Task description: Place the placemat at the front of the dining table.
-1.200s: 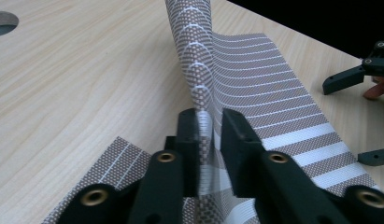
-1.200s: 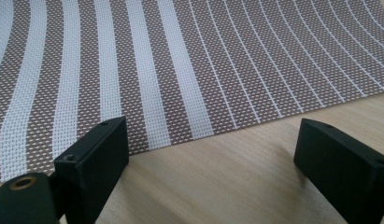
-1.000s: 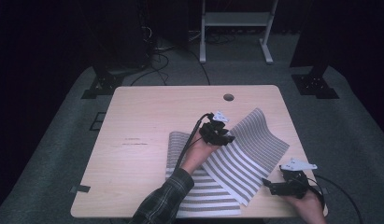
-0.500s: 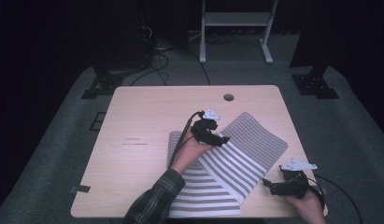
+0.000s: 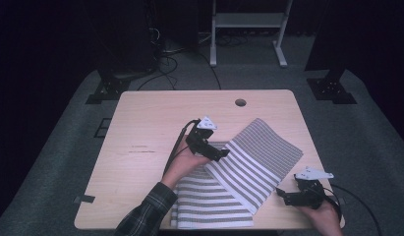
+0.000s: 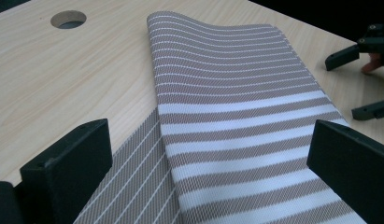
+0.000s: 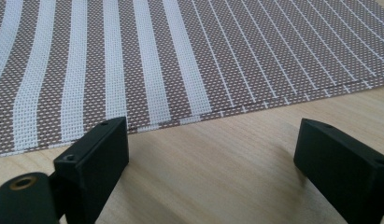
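A striped placemat [image 5: 248, 167] lies on the right half of the wooden table [image 5: 145, 128], folded so that its upper layer runs diagonally from the near middle up toward the far right, while a lower layer [image 5: 209, 206] stays flat at the near edge. In the left gripper view the upper layer [image 6: 236, 93] shows broad white bands close by and thin white lines farther off, its far edge slightly raised off the wood, with the table's round hole [image 6: 68, 19] beyond to the left. The left gripper [image 5: 212, 150] hovers over the placemat's left edge, near the middle of the table; its jaws have just been opening and now stand wide apart, released, with nothing between them. The right gripper [image 5: 288, 196] sits at the near right corner, just beside the placemat's right edge [image 7: 236, 109]; its jaws are also spread and grasp nothing, with bare wood between them.
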Demonstrator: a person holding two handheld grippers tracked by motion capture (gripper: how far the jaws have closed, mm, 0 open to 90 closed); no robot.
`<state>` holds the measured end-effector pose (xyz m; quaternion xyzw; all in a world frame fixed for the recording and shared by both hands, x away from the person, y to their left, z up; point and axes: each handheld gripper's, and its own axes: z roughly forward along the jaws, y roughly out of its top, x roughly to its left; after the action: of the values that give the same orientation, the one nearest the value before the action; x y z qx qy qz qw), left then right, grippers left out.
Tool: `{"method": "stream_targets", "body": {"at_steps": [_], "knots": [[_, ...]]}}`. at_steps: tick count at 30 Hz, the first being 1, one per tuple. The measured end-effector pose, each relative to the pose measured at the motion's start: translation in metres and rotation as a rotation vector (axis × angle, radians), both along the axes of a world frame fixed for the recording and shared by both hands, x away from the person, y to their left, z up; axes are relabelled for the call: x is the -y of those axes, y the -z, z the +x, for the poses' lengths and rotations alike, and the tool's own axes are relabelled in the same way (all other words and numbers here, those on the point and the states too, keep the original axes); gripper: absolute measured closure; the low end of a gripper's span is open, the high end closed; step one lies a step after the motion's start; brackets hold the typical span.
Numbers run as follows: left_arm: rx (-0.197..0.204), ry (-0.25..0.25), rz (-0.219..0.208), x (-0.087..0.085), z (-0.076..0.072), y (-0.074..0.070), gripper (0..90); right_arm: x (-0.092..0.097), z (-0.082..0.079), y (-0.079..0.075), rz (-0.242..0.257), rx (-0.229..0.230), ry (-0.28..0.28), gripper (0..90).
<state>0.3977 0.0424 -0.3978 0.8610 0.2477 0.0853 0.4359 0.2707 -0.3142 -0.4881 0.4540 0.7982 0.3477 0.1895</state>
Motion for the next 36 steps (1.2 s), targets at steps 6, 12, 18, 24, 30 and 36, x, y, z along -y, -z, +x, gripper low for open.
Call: {"method": "stream_targets", "body": {"at_steps": [6,12,18,24,30,36], "knots": [[0.016,-0.002,0.001,-0.023,-0.015,0.000,0.0,0.000,0.000,0.000,-0.001,0.001,-0.001,9.0],[0.018,-0.010,0.007,-0.045,-0.027,0.002,0.0,0.000,0.000,0.000,0.000,0.001,0.000,9.0],[0.028,-0.022,-0.005,-0.062,-0.036,0.002,0.0,0.000,0.000,0.000,0.000,0.000,0.000,9.0],[0.028,-0.039,0.012,-0.080,-0.046,0.008,0.0,0.000,0.000,0.000,0.000,0.001,0.000,9.0],[0.039,-0.065,0.010,-0.099,-0.057,0.016,0.0,0.000,0.000,0.000,0.001,0.000,0.000,9.0],[0.038,-0.087,0.023,-0.120,-0.065,0.027,0.0,0.001,0.001,0.000,0.000,0.001,-0.004,9.0]]}}
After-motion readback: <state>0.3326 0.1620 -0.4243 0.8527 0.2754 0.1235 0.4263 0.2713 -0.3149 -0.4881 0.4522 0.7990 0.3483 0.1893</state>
